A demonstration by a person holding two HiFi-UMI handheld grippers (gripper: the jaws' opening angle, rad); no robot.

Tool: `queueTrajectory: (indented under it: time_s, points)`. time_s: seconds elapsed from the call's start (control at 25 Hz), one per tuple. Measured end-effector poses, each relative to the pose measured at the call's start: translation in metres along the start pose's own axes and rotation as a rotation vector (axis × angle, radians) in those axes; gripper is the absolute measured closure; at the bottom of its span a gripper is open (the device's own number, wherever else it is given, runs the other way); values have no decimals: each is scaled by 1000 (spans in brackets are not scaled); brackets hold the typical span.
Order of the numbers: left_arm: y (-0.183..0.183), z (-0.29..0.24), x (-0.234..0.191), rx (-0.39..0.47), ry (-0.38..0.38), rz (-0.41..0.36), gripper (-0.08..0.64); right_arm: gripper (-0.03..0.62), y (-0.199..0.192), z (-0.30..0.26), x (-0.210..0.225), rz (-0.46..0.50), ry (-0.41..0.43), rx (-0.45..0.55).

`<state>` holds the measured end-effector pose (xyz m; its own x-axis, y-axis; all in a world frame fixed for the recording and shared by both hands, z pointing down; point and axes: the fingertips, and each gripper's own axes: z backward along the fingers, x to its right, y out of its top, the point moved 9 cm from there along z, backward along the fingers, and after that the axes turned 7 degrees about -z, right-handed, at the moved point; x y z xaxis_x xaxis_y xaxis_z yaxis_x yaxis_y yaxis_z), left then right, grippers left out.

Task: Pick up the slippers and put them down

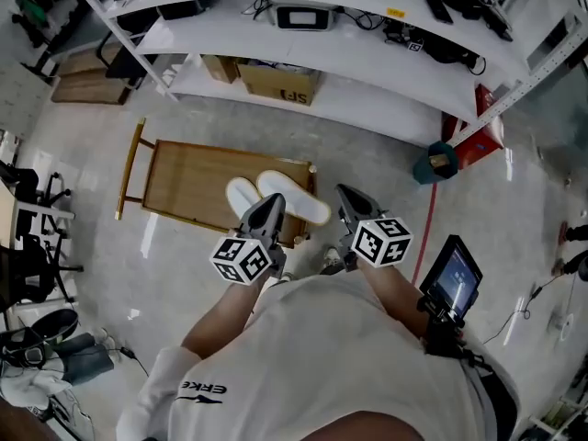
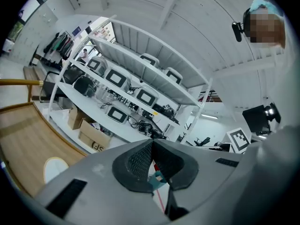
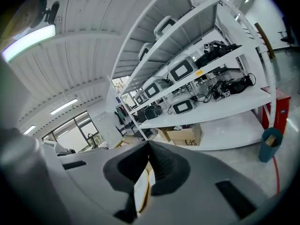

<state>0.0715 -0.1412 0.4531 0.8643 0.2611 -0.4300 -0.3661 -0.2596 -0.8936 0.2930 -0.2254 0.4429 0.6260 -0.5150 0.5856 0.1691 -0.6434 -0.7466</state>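
Two white slippers (image 1: 292, 197) lie side by side on a low wooden bench (image 1: 184, 184) on the floor, near its right end. My left gripper (image 1: 268, 209) hangs just in front of the slippers, its jaws shut and empty. My right gripper (image 1: 346, 197) is to the right of the bench, beyond its end, also shut with nothing in it. The left gripper view shows the closed tips (image 2: 152, 145), with the bench (image 2: 18, 135) and one slipper (image 2: 55, 168) low at the left. In the right gripper view the tips (image 3: 149, 147) meet in front of the shelves.
White shelving (image 1: 367, 58) with monitors, cables and cardboard boxes (image 1: 280, 83) runs along the far side. A teal bin (image 1: 435, 163) and a red object (image 1: 487, 136) stand at its right end. A small screen (image 1: 452, 278) is at my right, chairs (image 1: 32, 246) at the left.
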Motion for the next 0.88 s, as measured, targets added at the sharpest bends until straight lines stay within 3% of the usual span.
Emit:
queueTrajectory:
  time_s: [0.36,0.88]
  points:
    - [-18,20,-14,3,230,58,555,587,0,-41,27,36,84,-162]
    - [-94,39,-28,-108,438,167,556,586,-51,-71,78,40,73,-375]
